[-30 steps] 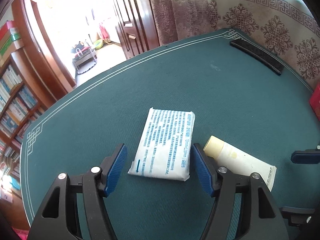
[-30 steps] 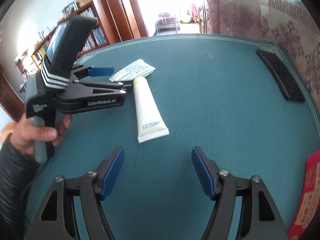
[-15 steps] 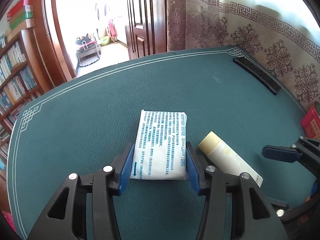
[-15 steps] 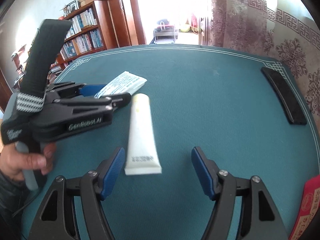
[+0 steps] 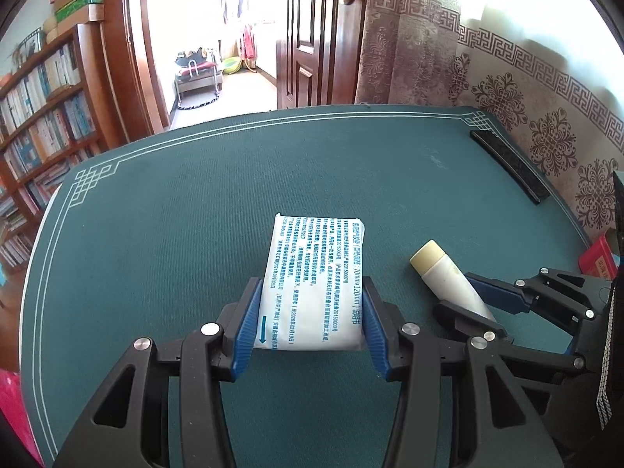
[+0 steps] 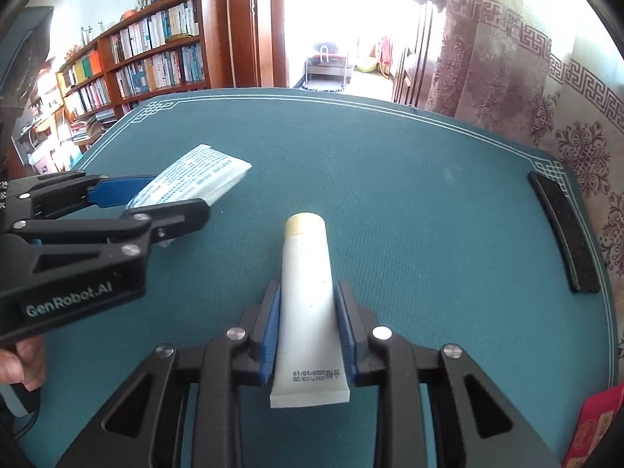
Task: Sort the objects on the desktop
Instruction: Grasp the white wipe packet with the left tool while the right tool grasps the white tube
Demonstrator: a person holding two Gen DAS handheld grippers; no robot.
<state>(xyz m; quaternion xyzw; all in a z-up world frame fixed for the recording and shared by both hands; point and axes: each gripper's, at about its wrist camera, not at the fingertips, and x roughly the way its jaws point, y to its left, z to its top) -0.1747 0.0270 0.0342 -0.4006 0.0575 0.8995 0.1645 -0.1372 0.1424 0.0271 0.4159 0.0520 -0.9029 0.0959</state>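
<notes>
A white packet with blue print lies on the green table cloth. My left gripper is shut on its near end, with a blue pad pressed on each long side. In the right wrist view the packet sticks out from the left gripper, tilted slightly upward. A cream tube lies cap-away, and my right gripper is closing on its lower half, pads touching both sides. The left wrist view shows the tube between the right gripper's fingers.
A long black bar lies along the table's right edge, near the patterned wall. A red box sits at the near right corner. A person's hand holds the left gripper's handle. Bookshelves and an open doorway stand beyond the far edge.
The left gripper's jaws closed onto the white packet. The right gripper moved over the cream tube and its jaws came in against it. Both hands rolled a little.
</notes>
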